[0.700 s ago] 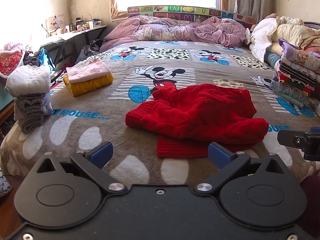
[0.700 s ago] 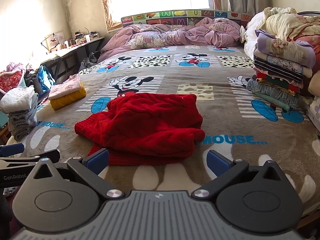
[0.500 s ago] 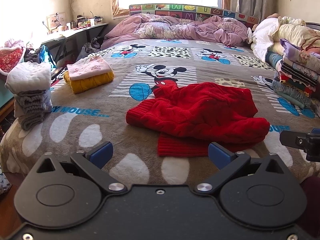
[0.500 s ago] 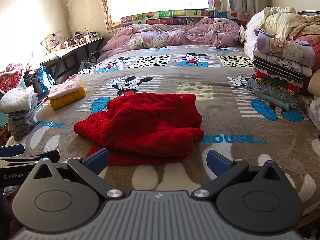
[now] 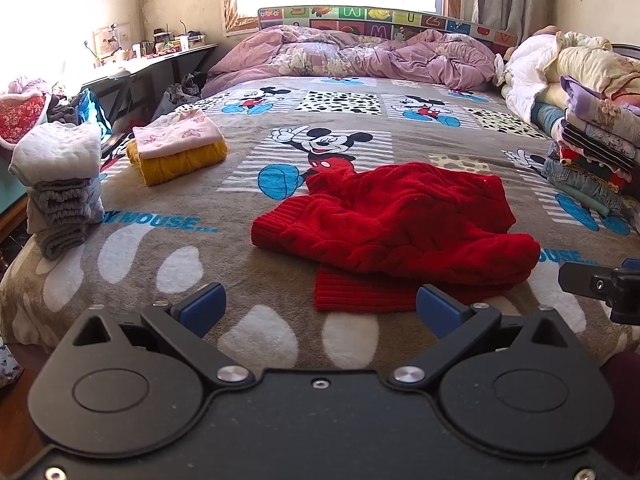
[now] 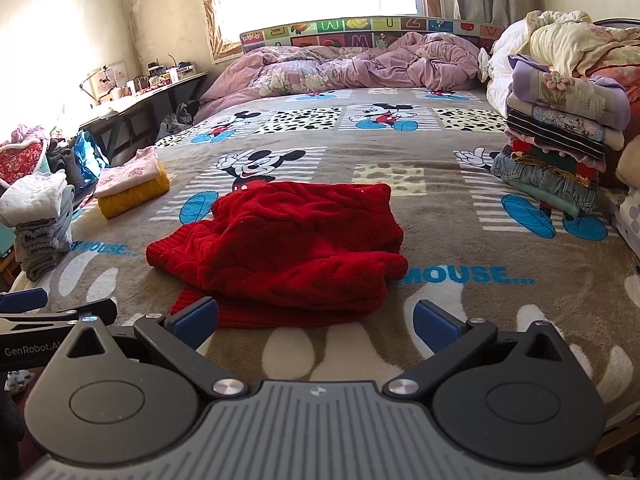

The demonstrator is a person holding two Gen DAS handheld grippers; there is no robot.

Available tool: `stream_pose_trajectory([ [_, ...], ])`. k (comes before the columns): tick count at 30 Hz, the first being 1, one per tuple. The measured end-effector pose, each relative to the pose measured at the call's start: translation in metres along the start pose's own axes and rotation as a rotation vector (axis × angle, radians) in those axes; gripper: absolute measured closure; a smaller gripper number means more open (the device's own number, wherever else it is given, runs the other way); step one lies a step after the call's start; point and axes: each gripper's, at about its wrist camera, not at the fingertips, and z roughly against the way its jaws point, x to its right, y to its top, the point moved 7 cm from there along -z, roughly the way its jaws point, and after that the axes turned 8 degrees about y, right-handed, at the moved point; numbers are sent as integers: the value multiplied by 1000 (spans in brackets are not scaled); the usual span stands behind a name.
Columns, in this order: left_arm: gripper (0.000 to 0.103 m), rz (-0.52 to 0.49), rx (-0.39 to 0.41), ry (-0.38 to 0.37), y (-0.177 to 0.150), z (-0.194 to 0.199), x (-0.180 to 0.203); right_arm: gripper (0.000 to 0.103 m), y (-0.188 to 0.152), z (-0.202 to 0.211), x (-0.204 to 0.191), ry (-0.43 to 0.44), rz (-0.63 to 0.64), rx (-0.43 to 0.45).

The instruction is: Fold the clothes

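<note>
I hold both grippers, left gripper (image 5: 320,308) and right gripper (image 6: 316,320), wide open and empty at the bed's (image 5: 180,264) near edge; the red sweater (image 5: 396,224) (bulky, rumpled) may bunch if I pinch several layers.

black claw (image 5: 321,307), blue pads (image 5: 202,307), silver screws, ribbed grey claw (image 6: 315,323)

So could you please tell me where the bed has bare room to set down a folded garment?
Bare blanket lies between the crumpled red knit sweater and the tall folded stack on the right, and beyond the sweater towards the purple duvet. The left edge is crowded: pink-and-yellow pile, white-and-grey pile.
</note>
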Motion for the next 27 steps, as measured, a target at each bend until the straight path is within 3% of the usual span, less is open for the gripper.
stream_pose_trajectory([
  [27,0,-1,1,-10,2,1,3,0,2,2,2,-3,0,6],
])
